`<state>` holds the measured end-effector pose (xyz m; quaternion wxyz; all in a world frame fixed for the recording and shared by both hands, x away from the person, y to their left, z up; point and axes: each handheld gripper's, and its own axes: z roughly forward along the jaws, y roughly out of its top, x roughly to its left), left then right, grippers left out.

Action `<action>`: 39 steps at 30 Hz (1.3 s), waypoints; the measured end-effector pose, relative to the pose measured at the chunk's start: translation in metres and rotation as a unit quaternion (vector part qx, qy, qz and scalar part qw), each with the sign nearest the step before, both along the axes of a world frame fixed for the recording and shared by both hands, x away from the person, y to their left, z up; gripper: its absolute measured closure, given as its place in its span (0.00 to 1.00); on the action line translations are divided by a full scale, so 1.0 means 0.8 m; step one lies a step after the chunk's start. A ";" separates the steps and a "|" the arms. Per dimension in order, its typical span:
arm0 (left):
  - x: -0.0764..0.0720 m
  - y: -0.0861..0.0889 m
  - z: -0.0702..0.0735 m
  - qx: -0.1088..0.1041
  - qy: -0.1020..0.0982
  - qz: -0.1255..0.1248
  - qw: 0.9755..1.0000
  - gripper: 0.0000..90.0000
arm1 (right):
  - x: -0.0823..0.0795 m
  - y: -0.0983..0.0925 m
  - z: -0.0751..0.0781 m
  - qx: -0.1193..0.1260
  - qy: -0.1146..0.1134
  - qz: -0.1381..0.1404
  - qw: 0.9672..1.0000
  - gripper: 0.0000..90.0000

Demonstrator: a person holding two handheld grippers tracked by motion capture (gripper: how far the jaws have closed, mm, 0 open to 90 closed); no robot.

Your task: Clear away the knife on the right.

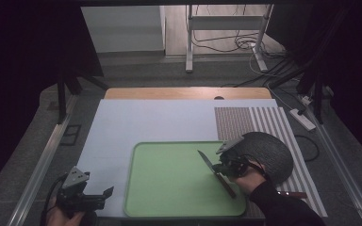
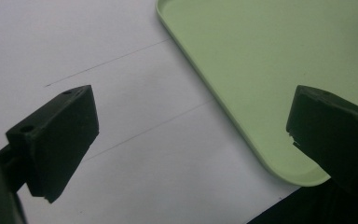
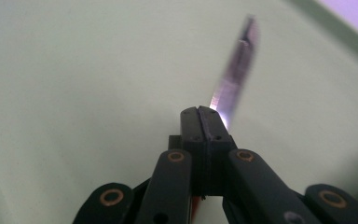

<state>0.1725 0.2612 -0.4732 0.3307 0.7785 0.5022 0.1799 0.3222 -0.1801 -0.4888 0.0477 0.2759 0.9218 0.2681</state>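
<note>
High view: a white sheet covers the wooden table, with a striped mat at 2 o'clock and a green tray at 6. The right gripper is clamped on a knife above the tray, its blade pointing to 11 o'clock. A dark round mat lies beside it. Beyond, grey floor, cables and a white stand.

Left gripper view: the left gripper has its jaws wide apart over the white sheet, the tray's corner at 2 o'clock.

Right gripper view: jaws together on the knife over green. No readable writing.

I log: knife, bright glossy metal blade, dark red handle. Tray, smooth matt green plastic. White sheet, matt, paper-like. Round mat at right, grey, coarse woven texture. Jaws of left gripper, matt black plastic.
</note>
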 end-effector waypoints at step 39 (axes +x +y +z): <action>0.001 0.000 0.000 -0.002 -0.001 -0.003 1.000 0.03 | 0.006 -0.066 0.013 0.015 -0.006 -0.086 0.996 0.49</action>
